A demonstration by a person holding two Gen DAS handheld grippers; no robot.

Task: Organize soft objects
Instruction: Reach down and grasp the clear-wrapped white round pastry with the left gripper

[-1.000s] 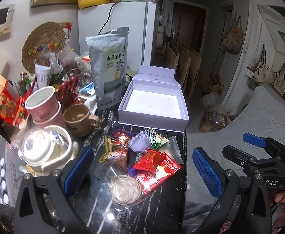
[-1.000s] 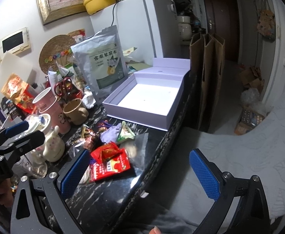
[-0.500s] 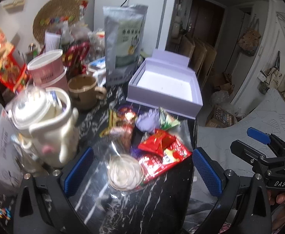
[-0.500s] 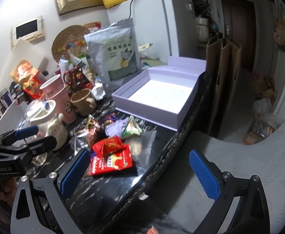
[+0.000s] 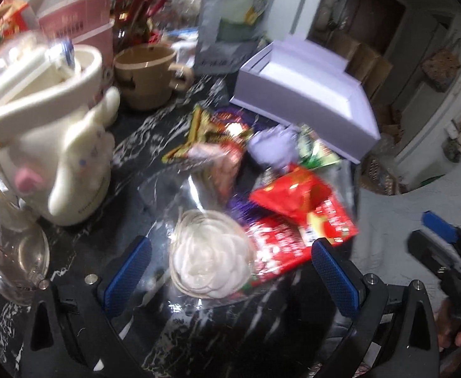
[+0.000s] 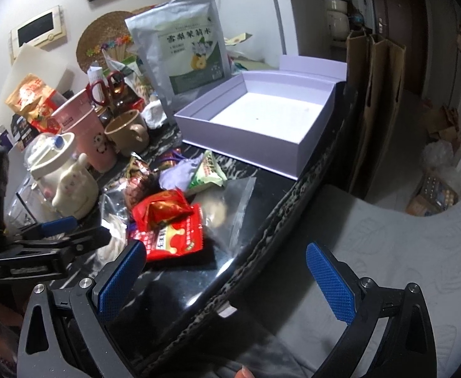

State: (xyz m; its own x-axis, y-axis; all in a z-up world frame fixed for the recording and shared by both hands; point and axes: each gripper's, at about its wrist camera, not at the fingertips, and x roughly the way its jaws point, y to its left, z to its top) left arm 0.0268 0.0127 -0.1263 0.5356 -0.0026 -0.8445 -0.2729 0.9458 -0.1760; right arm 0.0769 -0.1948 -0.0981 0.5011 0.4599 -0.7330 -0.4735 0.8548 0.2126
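Observation:
A pile of soft snack packets lies on the black marble table: a clear bag with a white flower-shaped item (image 5: 211, 252), a red packet (image 5: 293, 198) (image 6: 164, 211), a flat red sachet (image 6: 173, 239), a lilac pouch (image 5: 274, 148) (image 6: 177, 173), a green packet (image 6: 207, 173). An open lilac box (image 5: 306, 88) (image 6: 262, 119) stands behind them, empty. My left gripper (image 5: 230, 280) is open, its blue pads either side of the white item's bag, just above it. My right gripper (image 6: 227, 280) is open over the table's edge, right of the pile.
A white bunny-shaped pot (image 5: 47, 132), a brown mug (image 5: 148, 75), a pink cup (image 6: 85, 132), a glass dish (image 5: 16, 261) and a silver stand-up pouch (image 6: 189, 41) crowd the table's left and back. A grey mattress (image 6: 404, 236) lies right of the table edge.
My left gripper has dropped forward and down toward the white item's bag, which now sits between its pads. My right gripper has moved closer to the table and pile.

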